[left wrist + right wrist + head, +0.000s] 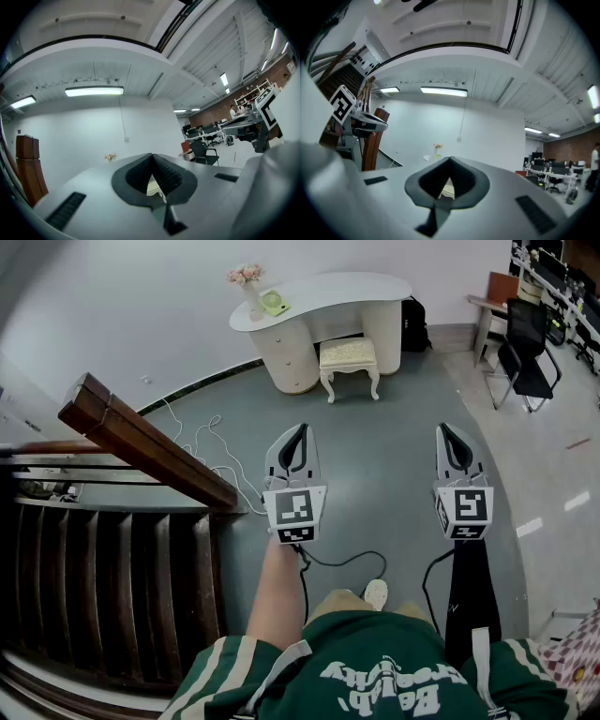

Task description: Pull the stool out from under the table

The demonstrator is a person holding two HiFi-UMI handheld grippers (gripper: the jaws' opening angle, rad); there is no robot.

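Holding left gripper (297, 432), right gripper (447, 431) closed, empty, far from cream cushioned stool (349, 354) sitting partly beneath white curved table (367, 285); am judging: opening jaws, gripping seat rim, pulling straight.

Stool (349, 356) partly under table (361, 287), vase (251, 294) perhaps on its left end, stairs (103, 577) left

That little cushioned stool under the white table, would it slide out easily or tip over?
Probably slides: the stool looks small and stands on a smooth grey floor. It likely stays stiff, given its solid white frame. Pulled from high up, its slim legs might catch and tip it.
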